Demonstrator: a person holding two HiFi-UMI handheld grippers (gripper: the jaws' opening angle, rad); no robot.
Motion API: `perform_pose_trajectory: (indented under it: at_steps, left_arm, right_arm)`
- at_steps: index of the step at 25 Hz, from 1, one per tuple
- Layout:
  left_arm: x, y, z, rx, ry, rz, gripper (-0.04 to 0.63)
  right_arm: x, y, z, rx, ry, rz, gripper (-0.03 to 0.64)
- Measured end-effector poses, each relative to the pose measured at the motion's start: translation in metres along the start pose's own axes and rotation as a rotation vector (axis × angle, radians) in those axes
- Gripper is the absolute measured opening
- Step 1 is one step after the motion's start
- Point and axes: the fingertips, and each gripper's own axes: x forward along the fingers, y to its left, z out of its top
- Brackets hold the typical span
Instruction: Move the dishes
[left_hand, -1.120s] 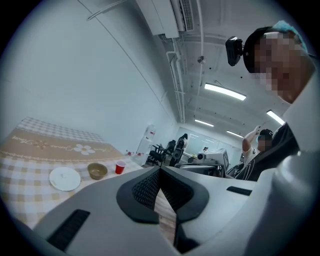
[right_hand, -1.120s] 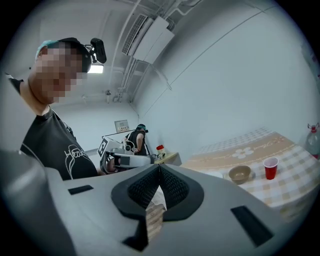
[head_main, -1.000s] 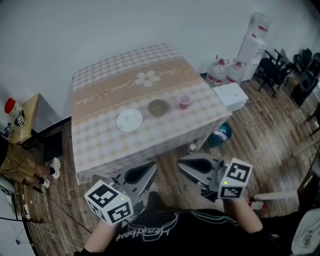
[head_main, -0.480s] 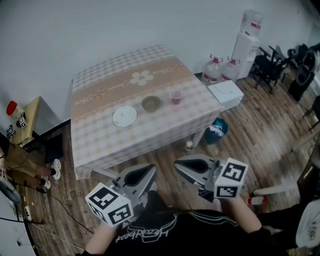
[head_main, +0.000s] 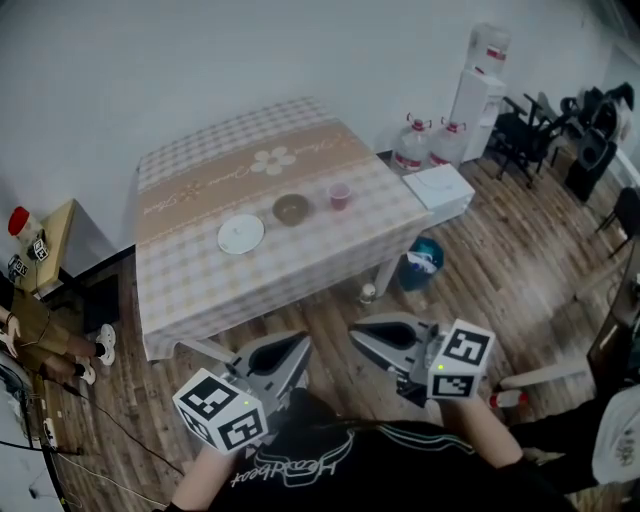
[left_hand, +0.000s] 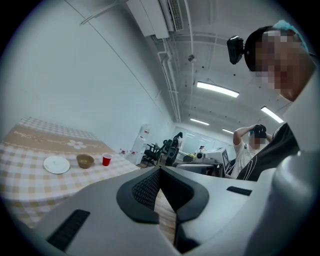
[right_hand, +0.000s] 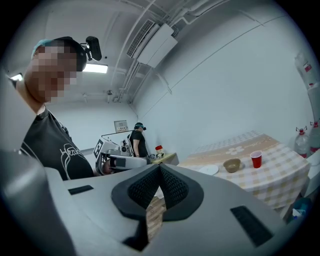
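Fingers of the left gripper (head_main: 300, 342) and right gripper (head_main: 357, 331) are clenched on nothing, low in the head view. Above them a plate (head_main: 241, 234), bowl (head_main: 291, 209) and cup (head_main: 339, 196) sit in a row on the table (head_main: 200, 290). Left gripper view: dishes mid-left. Right gripper view: dishes mid-right.

- From the head, looks steeply down on the left gripper (head_main: 303, 340) at 7 o'clock and the right gripper (head_main: 357, 331) at 5, with the table (head_main: 200, 280) well off at 11.
- From the left gripper, faces level along its jaws; table far off at 9 o'clock.
- From the right gripper, likewise; table at 3 o'clock.
- Shares across all three: plate (head_main: 241, 234), bowl (head_main: 291, 209), cup (head_main: 339, 196).
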Motion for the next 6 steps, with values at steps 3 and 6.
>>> perform_pose_trajectory:
  at_steps: [3, 6]
  left_arm:
    - [-0.006, -0.001, -0.002, 0.0, -0.01, -0.006, -0.005]
    - [-0.014, 0.002, -0.002, -0.003, -0.023, -0.005, -0.005]
  right_arm:
    - [0.001, 0.008, 0.0, -0.018, 0.002, -0.005, 0.011]
    - [0.007, 0.016, 0.0, -0.03, 0.001, -0.007, 0.011]
